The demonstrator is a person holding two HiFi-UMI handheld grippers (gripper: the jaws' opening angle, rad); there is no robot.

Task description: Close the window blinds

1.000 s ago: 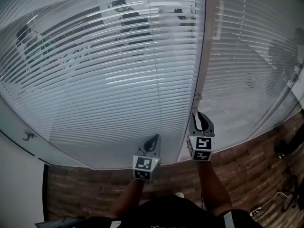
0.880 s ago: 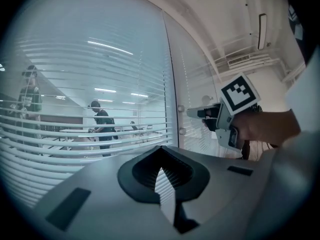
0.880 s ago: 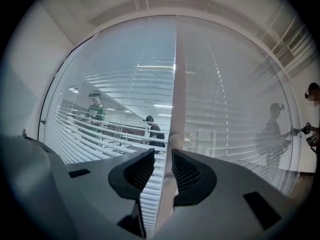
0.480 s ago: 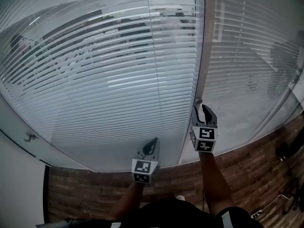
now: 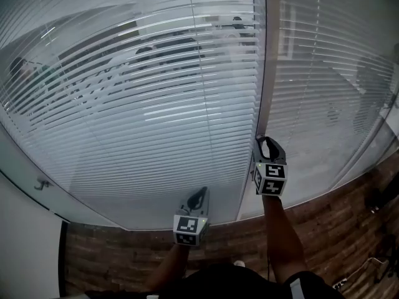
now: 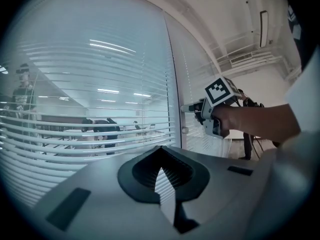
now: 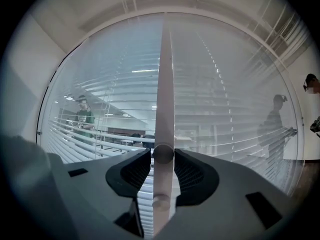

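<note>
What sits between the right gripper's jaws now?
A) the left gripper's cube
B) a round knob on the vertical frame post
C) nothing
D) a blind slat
B: the right gripper view shows the round knob on the vertical frame post between the jaws of the right gripper, which have just been opening.

Counts:
- 2 grippers: left gripper (image 5: 198,196), right gripper (image 5: 269,144).
- 2 slatted blinds: left blind (image 5: 143,104), right blind (image 5: 324,73).
- 1 upright frame post (image 5: 267,67) between the blinds.
- 2 round knobs on the post: upper knob (image 7: 163,153), lower knob (image 7: 161,201).
- 1 wall hook (image 5: 40,183), far left.
</note>
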